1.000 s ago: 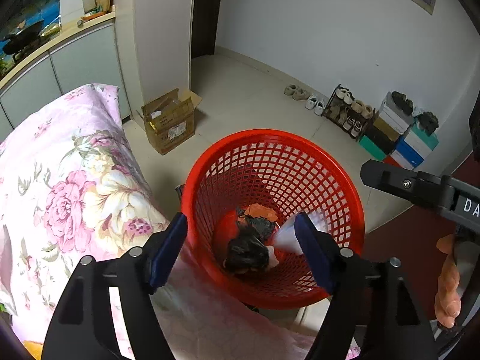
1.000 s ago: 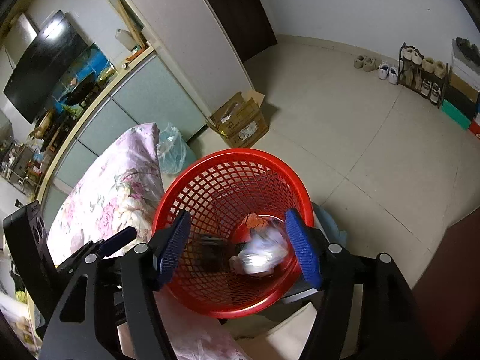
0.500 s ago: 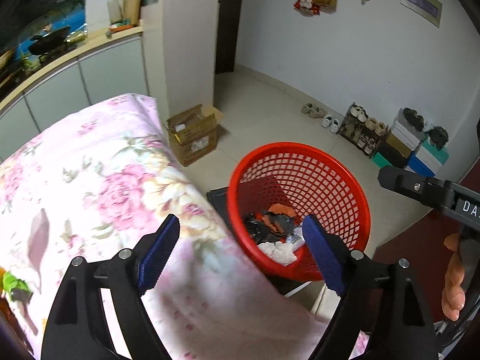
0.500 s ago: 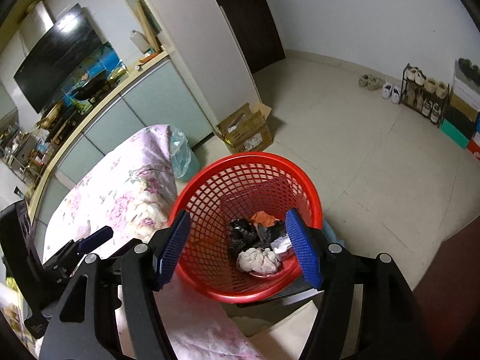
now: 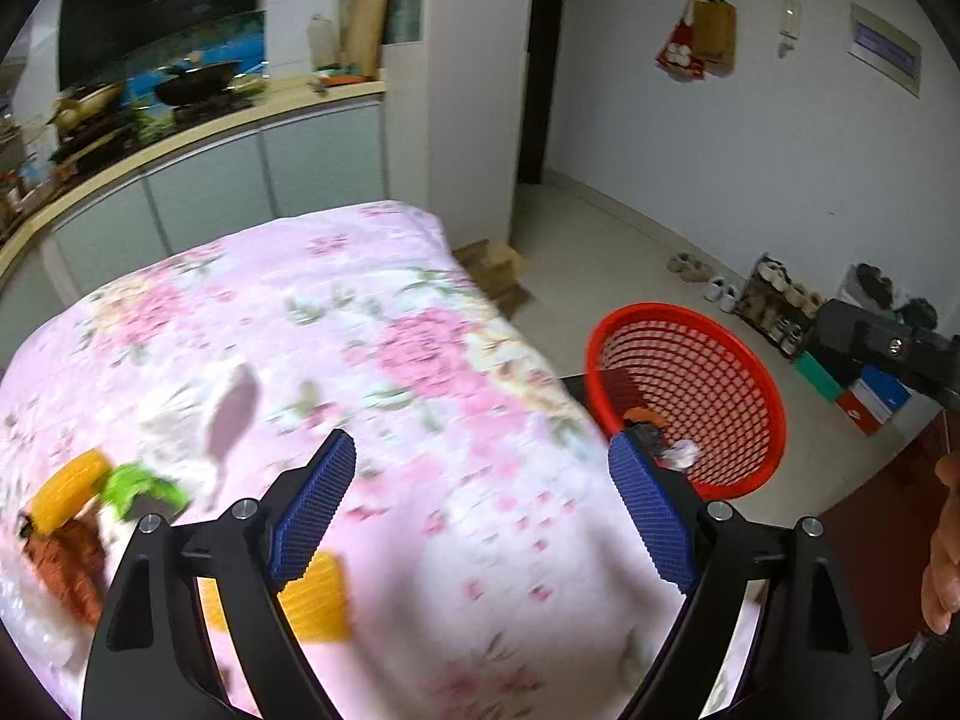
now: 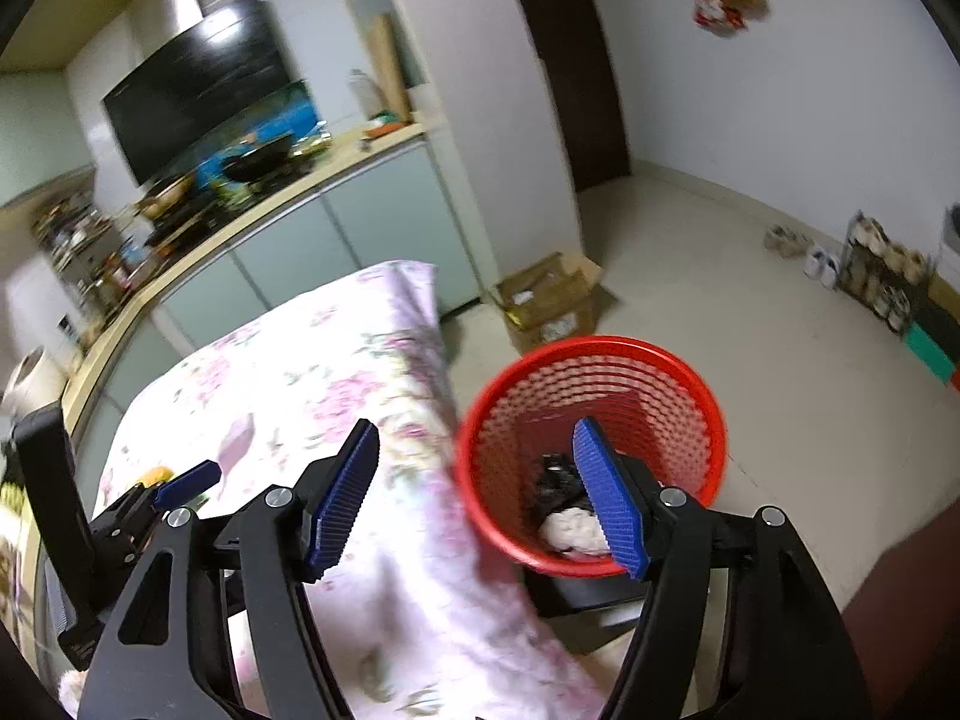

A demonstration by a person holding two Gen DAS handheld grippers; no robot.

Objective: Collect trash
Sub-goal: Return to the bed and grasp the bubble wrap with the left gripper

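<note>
A red mesh basket [image 5: 714,360] [image 6: 660,384] stands beside the table and holds black, orange and white crumpled trash [image 6: 567,531]. My left gripper [image 5: 480,510] is open and empty above the pink floral tablecloth [image 5: 372,324]. Yellow pieces [image 5: 66,492] [image 5: 318,600], a green piece [image 5: 141,483] and a brown piece [image 5: 69,564] lie on the cloth at the left, blurred. My right gripper [image 6: 474,498] is open and empty, over the table's edge next to the basket. The left gripper also shows in the right wrist view [image 6: 180,483].
A cardboard box [image 6: 549,300] sits on the tiled floor past the table. A shoe rack [image 5: 780,300] and coloured boxes [image 5: 864,390] line the right wall. A kitchen counter [image 5: 180,138] with cabinets runs behind the table.
Both grippers have drawn back and swung left from over the basket toward the table. The white trash that was falling now lies in the basket. Table litter has come into the left view.
</note>
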